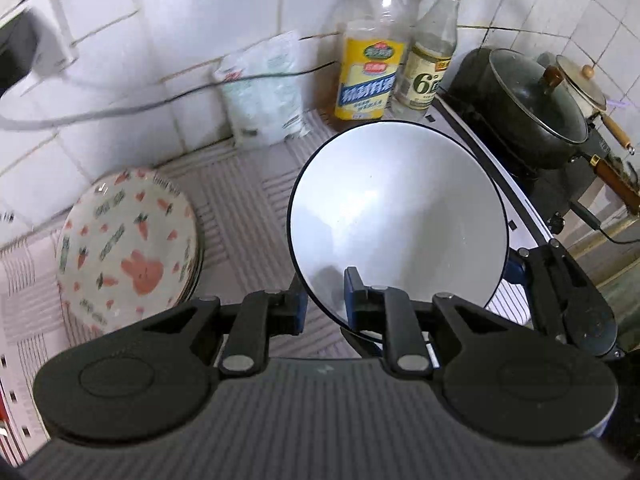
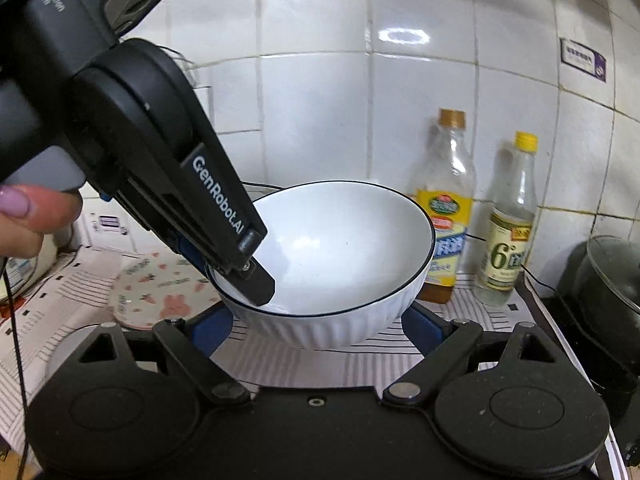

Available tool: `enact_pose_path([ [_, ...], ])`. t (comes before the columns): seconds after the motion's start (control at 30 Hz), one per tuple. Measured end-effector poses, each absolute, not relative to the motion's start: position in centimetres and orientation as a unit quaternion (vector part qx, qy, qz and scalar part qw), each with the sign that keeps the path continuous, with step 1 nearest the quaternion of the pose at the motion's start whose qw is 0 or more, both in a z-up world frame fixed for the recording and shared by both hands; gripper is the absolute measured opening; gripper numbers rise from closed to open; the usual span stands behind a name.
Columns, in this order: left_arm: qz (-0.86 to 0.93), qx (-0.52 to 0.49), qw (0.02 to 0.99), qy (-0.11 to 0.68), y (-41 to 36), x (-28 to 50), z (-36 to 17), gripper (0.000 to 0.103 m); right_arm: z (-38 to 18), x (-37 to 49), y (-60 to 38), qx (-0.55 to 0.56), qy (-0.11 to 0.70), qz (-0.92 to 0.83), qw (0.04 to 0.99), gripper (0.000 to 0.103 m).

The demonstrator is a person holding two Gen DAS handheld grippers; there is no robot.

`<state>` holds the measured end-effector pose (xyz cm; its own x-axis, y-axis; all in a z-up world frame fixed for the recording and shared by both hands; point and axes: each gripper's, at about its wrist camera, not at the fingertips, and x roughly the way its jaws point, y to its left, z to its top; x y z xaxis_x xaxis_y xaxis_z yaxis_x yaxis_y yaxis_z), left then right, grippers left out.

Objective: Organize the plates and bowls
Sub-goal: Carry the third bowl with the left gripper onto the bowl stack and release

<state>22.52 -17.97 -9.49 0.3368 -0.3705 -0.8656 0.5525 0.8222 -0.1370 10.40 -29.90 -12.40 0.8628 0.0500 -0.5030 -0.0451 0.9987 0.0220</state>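
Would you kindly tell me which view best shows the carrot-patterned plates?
The left wrist view: the carrot-patterned plates appear nearly whole, stacked, with the rabbit print clear. The right wrist view catches only a low sliver behind the left tongs.

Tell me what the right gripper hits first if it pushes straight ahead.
The white bowl. It already sits between the right gripper and its spread fingers, so its ribbed wall comes first; the bottles lie behind it, though depth is hard to judge.
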Motion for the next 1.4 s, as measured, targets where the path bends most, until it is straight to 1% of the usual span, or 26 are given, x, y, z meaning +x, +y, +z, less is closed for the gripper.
enact_pose_path([
  [0.27,-0.251,0.046,0.801,0.541,-10.9,20.8,-10.3,0.017,-11.9,8.8,-24.8,-0.015,0.27,0.084,0.959,0.094],
  [0.4,-0.233,0.053,0.803,0.546,-8.5,20.0,-11.4,0.017,-12.9,8.0,-22.2,-0.018,0.265,0.103,0.959,0.094],
  [0.63,-0.183,0.048,0.808,0.557,-4.9,19.1,-13.3,0.017,-14.5,7.8,-18.8,-0.014,0.293,0.144,0.945,0.094],
  [0.93,-0.155,0.057,0.808,0.565,-3.7,18.9,-15.8,0.017,-16.5,8.4,-17.2,-0.061,0.33,0.202,0.92,0.094],
  [1.13,-0.125,0.083,0.812,0.564,-4.1,19.0,-17.4,0.017,-16.5,8.8,-17.6,-0.056,0.342,0.219,0.912,0.094],
  [1.4,-0.115,0.083,0.814,0.563,-4.3,19.3,-18.2,0.018,-16.9,9.5,-17.3,-0.068,0.348,0.223,0.908,0.095],
])
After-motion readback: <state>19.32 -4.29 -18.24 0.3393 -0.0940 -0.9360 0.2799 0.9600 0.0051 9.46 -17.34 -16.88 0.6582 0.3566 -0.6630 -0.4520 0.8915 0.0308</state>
